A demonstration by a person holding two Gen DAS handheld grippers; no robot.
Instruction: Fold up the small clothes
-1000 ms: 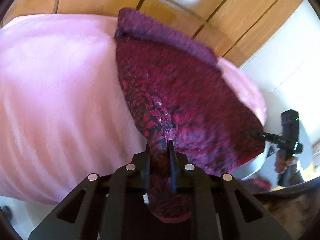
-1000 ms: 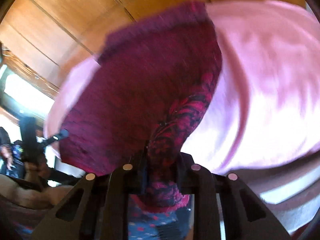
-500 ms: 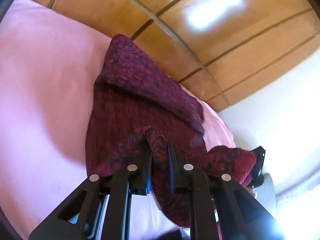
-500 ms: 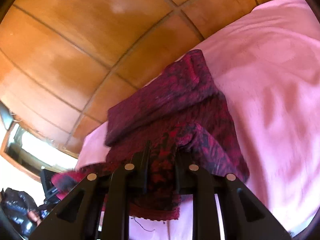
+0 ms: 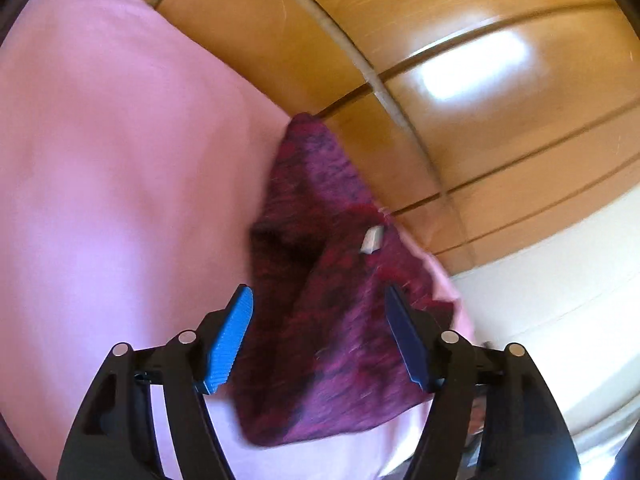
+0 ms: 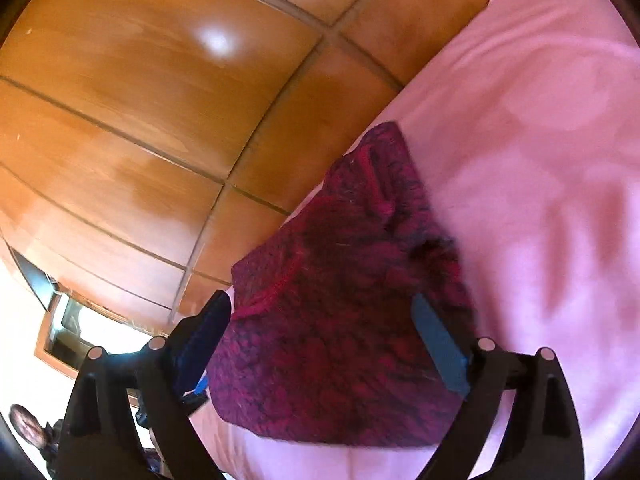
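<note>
Both our grippers, left (image 5: 318, 312) and right (image 6: 320, 320), are spreading, pads clear of the maroon knit garment (image 5: 320, 320); it lies on pink bedding (image 5: 100, 180) beside wooden wall panels (image 6: 140, 100).

I am seeing one dark red knitted garment (image 5: 320, 320) with one white label (image 5: 372, 240), one pink bed (image 5: 100, 200), and my two tools (image 5: 318, 300) (image 6: 320, 308).

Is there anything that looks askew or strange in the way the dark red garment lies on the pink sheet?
Slightly. The dark red garment lies as a lopsided wedge near the edge of the pink sheet, its layers not square. A small white tag sticks out on top. Both grippers' jaws are opening; the pads press on nothing.
</note>
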